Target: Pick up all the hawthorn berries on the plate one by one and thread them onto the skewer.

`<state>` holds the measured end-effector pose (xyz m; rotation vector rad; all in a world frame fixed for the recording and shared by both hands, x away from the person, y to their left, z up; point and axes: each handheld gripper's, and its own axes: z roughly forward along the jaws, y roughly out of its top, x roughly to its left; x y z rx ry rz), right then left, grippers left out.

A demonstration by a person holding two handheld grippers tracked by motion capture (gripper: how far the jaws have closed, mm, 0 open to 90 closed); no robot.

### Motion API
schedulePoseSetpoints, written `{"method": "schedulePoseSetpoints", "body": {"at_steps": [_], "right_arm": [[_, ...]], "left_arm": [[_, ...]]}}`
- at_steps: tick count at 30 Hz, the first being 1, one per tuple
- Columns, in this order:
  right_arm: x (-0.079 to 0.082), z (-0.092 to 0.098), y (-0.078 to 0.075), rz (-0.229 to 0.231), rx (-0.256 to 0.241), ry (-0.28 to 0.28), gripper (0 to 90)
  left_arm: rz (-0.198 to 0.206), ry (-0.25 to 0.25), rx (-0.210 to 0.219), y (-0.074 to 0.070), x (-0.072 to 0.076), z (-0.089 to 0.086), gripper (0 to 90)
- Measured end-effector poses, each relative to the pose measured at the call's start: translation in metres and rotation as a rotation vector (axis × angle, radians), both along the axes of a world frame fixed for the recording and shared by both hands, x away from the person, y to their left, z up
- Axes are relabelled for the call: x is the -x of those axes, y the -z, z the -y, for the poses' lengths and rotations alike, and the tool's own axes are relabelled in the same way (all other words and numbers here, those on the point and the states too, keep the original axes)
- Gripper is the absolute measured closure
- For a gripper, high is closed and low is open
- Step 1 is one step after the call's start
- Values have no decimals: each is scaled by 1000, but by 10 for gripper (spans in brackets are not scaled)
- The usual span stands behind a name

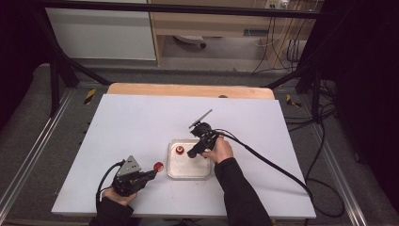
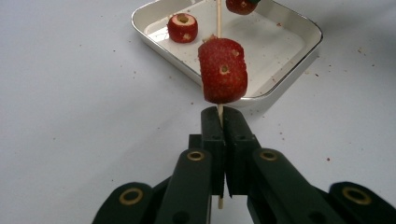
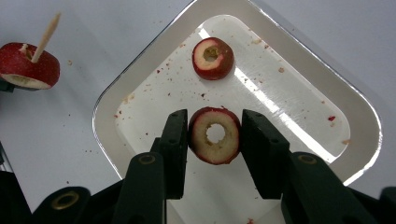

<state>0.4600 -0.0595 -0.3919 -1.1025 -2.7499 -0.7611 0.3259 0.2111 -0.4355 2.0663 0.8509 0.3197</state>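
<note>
Clamped between your right fingers (image 3: 214,135) sits a cored red fruit ring (image 3: 215,136), held just above the metal tray (image 3: 140,81) on the white counter (image 1: 141,127). Your left fingers (image 2: 223,122) are shut on a thin wooden skewer (image 2: 219,109) that already carries one fruit piece (image 2: 223,70) (a second cored piece (image 3: 213,58) waits in the tray). You appear to be mid-threading, I judge: next, lift the ring, bring its hole to the skewer's tip, and line them up squarely before pushing it down.

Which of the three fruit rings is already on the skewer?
The fruit ring above the left gripper, outside the tray; the others aren't skewered.
</note>
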Motion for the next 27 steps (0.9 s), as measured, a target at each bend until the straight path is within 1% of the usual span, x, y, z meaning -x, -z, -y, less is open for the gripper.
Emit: {"method": "schedulePoseSetpoints", "body": {"at_steps": [5, 7, 10, 14, 17, 27], "right_arm": [[6, 3, -6, 17, -16, 12, 630], [9, 4, -9, 21, -39, 19, 630], [12, 8, -11, 36, -53, 23, 630], [17, 16, -13, 53, -94, 39, 630], [21, 23, -14, 65, -144, 62, 630], [38, 47, -11, 145, -310, 143, 631]], "left_arm": [[3, 2, -2, 0, 1, 1, 878], [3, 1, 0, 0, 1, 1, 878], [4, 2, -2, -1, 1, 1, 878], [7, 3, -3, -1, 1, 2, 878], [7, 2, -2, -1, 1, 3, 878], [15, 5, -2, -1, 2, 6, 878]]}}
